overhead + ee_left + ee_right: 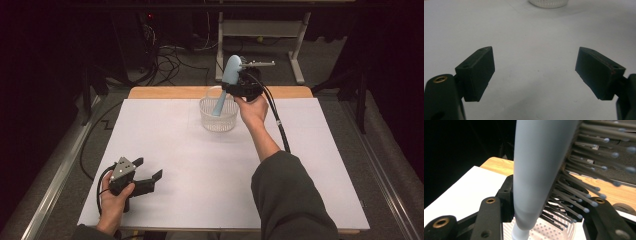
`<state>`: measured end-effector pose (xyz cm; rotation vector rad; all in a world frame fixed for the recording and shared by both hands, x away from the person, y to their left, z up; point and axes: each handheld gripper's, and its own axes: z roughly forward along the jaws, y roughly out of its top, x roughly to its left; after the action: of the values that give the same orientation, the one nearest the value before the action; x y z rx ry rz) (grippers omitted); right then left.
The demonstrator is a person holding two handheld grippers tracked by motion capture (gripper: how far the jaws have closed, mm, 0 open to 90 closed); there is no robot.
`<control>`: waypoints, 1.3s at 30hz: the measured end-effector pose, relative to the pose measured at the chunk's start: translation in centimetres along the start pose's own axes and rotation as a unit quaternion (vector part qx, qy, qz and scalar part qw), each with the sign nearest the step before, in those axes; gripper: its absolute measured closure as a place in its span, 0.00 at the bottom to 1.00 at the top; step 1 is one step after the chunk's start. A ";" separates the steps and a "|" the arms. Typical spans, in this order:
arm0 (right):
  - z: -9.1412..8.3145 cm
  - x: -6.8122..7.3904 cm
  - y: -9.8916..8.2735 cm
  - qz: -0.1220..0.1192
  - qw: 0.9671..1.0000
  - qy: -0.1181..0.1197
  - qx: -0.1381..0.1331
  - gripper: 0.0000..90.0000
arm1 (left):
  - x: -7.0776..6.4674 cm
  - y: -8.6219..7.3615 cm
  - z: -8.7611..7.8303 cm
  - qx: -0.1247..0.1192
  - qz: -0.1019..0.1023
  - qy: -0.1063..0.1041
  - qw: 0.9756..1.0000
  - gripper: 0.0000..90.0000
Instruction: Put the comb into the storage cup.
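I am holding a pale blue hairbrush (227, 80) in my right gripper (239, 89), its jaws clamped on the brush just below the bristled head. The brush is standing nearly upright, handle pointing down into a clear perforated basket (218, 119) near the far edge of the white table (200, 170). My left gripper (142, 179) is resting low near the table's near left corner, well apart from the basket, its jaws spread wide with nothing between them.

The hairbrush (536, 170) head runs off the top edge, its bristle tips blurred.
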<state>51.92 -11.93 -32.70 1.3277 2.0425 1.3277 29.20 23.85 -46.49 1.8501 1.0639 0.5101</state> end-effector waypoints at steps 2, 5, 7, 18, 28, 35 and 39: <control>0.2 0.0 -0.1 -0.001 1.000 0.000 0.002 0.58 | 0.0 0.0 0.0 0.001 0.001 0.000 1.000 0.19; 0.4 0.1 -0.2 0.001 1.000 0.000 0.005 0.58 | 0.0 0.0 0.0 0.001 0.001 0.000 1.000 0.19; 0.6 0.2 -0.3 0.000 1.000 0.001 0.005 0.58 | 0.0 0.0 0.0 0.002 0.001 0.000 1.000 0.19; 1.6 0.5 -0.9 0.000 1.000 -0.003 0.013 0.58 | 0.0 0.0 0.0 0.000 0.000 0.000 1.000 0.19; 2.3 0.7 -1.5 0.003 1.000 -0.006 0.018 0.58 | 0.0 0.0 0.0 0.000 0.002 -0.002 1.000 0.19; 2.8 0.7 -2.2 0.004 1.000 -0.012 0.020 0.58 | 0.0 0.0 0.1 0.001 0.004 -0.002 1.000 0.19; 3.0 0.7 -2.5 0.004 1.000 -0.013 0.022 0.58 | 0.0 0.0 0.1 0.000 0.004 -0.001 1.000 0.19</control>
<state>52.40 -10.12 -36.16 1.3667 2.0618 1.2693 29.23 23.79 -46.51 1.8556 1.0566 0.5131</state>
